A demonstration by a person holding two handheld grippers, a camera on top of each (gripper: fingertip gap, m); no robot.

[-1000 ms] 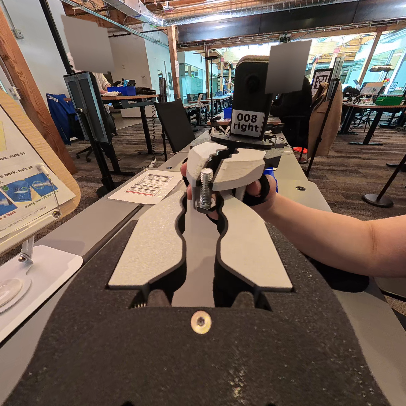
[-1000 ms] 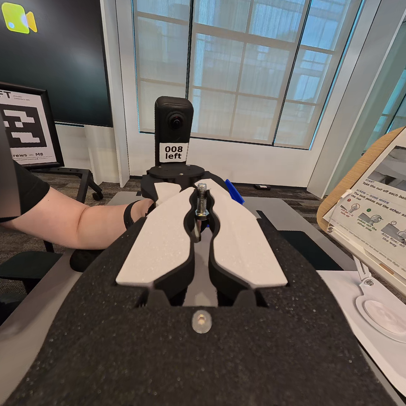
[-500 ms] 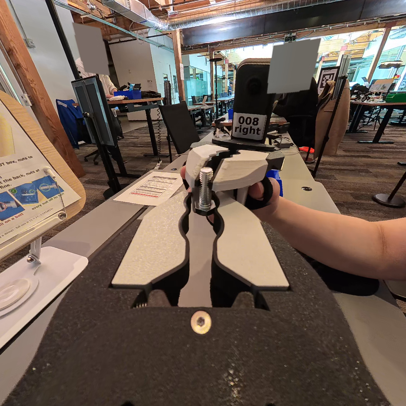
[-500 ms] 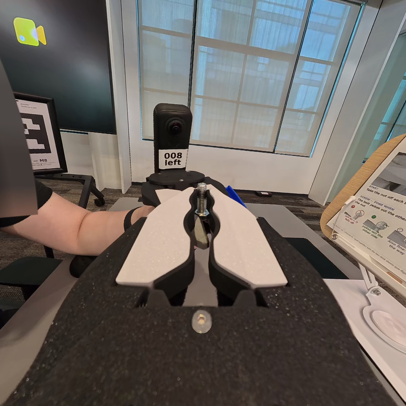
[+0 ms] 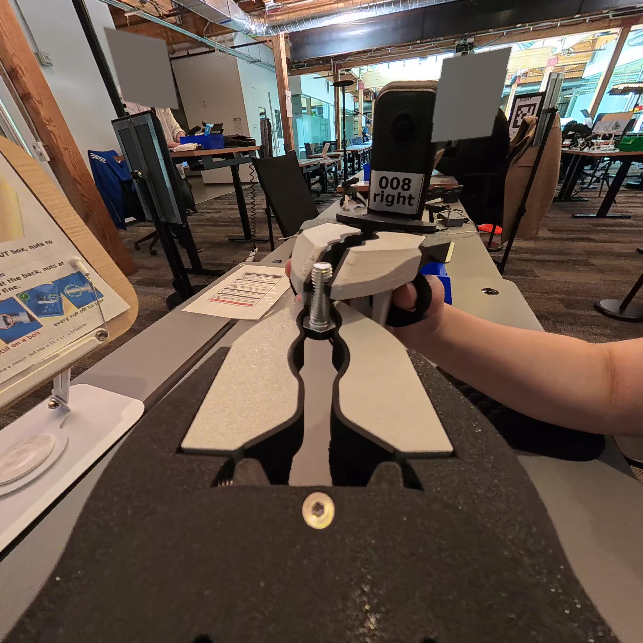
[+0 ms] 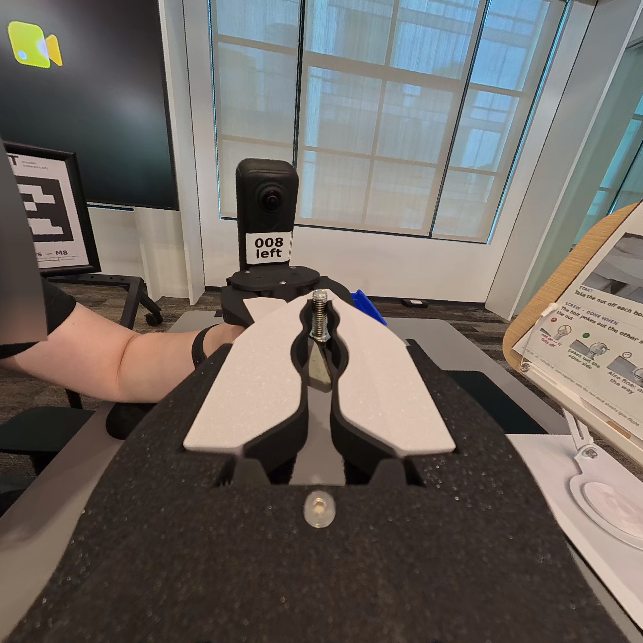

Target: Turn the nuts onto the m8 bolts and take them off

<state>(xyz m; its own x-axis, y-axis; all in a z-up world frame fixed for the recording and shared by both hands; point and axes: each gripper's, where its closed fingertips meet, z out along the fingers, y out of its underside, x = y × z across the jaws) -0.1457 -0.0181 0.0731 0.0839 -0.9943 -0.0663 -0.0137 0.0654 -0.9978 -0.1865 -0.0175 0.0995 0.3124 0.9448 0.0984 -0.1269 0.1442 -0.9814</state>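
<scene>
Little has shifted since a second ago | my left gripper (image 5: pixel 318 325) clamps nut (image 5: pixel 318 326) mid-frame | my right gripper (image 6: pixel 319 322) pinches bolt (image 6: pixel 319 315) | nut low on thread, unfinished

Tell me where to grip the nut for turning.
Take the nut by two opposite flats, coming in level from the side, across the bolt's axis. The bolt stands upright, thread end up, with the nut low on it. The notch in the left fingers fits around it that way.
</scene>
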